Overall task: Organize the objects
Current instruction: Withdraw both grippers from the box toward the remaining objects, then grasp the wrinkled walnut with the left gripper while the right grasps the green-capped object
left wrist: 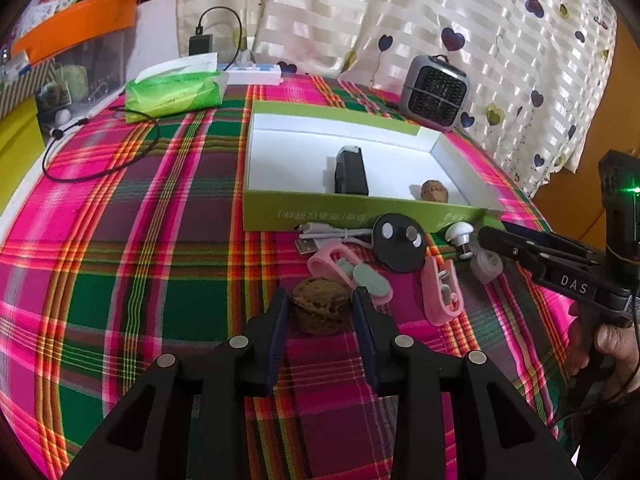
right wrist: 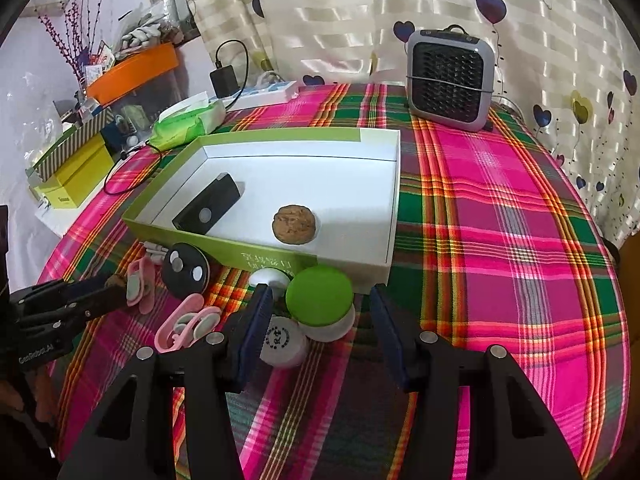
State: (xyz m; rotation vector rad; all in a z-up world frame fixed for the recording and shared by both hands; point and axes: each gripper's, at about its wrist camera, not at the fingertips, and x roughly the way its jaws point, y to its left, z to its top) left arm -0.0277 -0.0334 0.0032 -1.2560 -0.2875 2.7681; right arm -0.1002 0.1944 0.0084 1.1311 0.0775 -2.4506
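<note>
A: Take the green box [left wrist: 360, 216] as the landmark. What sits in front of its near wall, leftmost first?

B: A walnut [left wrist: 320, 310] on the plaid cloth [left wrist: 120, 240], well in front of the box. The left gripper [left wrist: 320, 304] has a pad on each side of it, close in, but I cannot tell whether they actually press the shell. I judge it light, rigid and rough, unlikely to slip or crush, so the widest middle is the place to grip. A second walnut [right wrist: 296, 224] already lies inside the box, beside a black device [right wrist: 210, 208].

A: And further right?

B: Just in front of the box's near wall, a green-lidded jar [right wrist: 322, 306] and a small white container [right wrist: 282, 342]. The right gripper [right wrist: 316, 312] hangs there, fingers wide apart, the jar between them, untouched. The jar looks smooth and hard: take it by the sides below the lid.

A: Any writing?

B: "DAS" on the right gripper's body, "GenRobot.AI" on the left's. Chinese print on the box and the white container is too small to read.
</note>
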